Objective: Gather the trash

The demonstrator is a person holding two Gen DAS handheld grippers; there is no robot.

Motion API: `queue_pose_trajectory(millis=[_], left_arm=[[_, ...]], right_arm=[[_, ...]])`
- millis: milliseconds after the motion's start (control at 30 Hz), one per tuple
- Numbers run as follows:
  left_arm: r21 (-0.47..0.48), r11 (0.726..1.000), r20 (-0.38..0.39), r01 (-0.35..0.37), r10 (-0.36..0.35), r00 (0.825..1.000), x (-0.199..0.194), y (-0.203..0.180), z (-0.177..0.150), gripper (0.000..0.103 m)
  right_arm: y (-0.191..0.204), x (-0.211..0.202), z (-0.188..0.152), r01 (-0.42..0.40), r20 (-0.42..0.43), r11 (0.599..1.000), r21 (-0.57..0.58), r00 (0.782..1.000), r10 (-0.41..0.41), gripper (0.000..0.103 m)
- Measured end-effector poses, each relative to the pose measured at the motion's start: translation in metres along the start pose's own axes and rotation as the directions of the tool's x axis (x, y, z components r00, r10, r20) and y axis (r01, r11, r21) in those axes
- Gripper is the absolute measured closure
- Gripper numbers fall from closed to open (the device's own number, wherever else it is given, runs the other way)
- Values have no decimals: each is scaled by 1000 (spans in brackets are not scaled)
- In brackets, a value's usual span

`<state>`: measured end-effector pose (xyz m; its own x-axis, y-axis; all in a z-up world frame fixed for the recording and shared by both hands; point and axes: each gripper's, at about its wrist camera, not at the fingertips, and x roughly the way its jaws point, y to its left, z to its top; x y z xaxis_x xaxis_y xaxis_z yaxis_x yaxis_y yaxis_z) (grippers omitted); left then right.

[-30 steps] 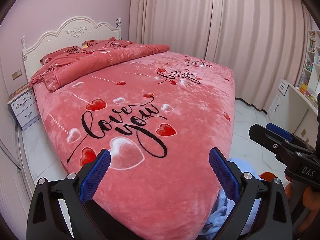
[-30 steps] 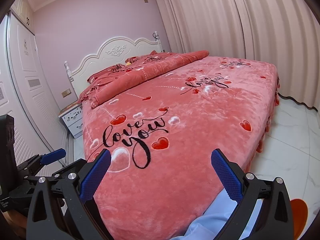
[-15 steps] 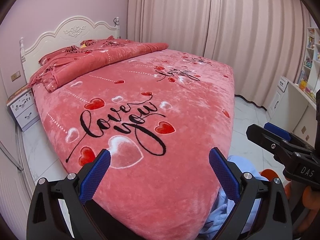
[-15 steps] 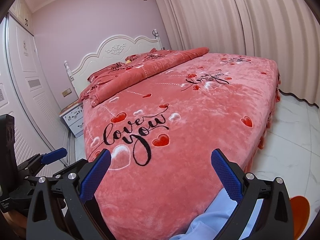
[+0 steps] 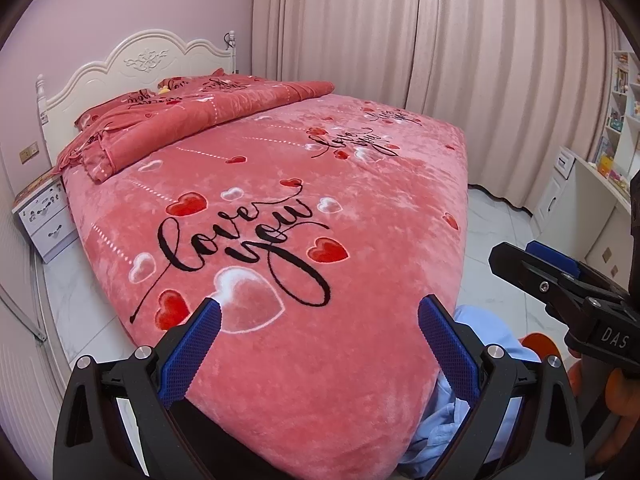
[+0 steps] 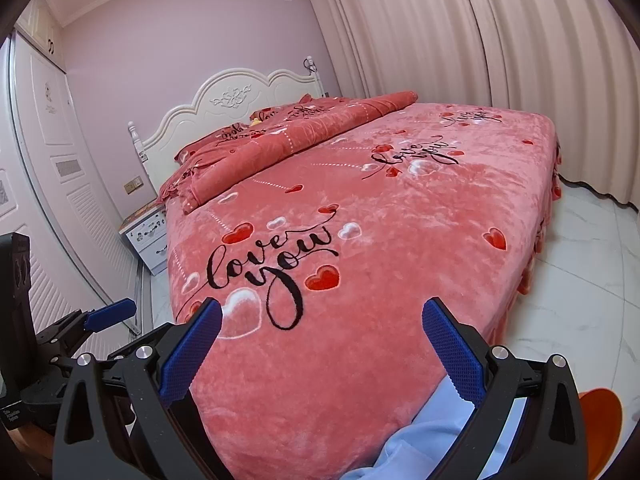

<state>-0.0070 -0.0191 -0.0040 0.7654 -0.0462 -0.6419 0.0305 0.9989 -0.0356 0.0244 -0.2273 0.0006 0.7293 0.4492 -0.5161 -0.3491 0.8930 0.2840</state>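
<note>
Almost nothing differs from half a second ago: the bed (image 5: 320,208) sits a touch lower in both views, grippers level as before. Left gripper (image 5: 318,316) hovers over the foot of the bed, jaws wide apart, holding nothing. Right gripper (image 6: 322,316) does the same, wide open and empty; in the left view it pokes in at 3 o'clock. No trash can be made out. Pale blue cloth (image 6: 432,424) at 5 o'clock is cut off.
</note>
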Motion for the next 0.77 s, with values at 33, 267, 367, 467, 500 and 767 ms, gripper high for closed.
queue_pose_trajectory(millis=[33,267,367,467,500,767], left_arm=[[3,1000,0,0,0,1000,0,-1,0,6],[4,1000,0,-1,1,1000,0,-2,0,6],[6,1000,-3,3,-3,1000,1,-2,0,6],[7,1000,-11,-1,1,1000,3,-3,-1,6],[7,1000,-14,-2,2,1000,3,-2,-2,6],[17,1000,-30,-15,15,999,6,-4,-2,6]], right_arm=[[0,0,0,0,0,1000,1,1000,0,5],[0,0,0,0,0,1000,3,1000,0,5],[0,0,0,-1,0,1000,2,1000,1,5],[0,2,0,-2,-4,1000,2,1000,2,5],[0,2,-1,-2,-5,1000,3,1000,2,5],[0,3,-3,-6,-12,1000,6,1000,6,5]])
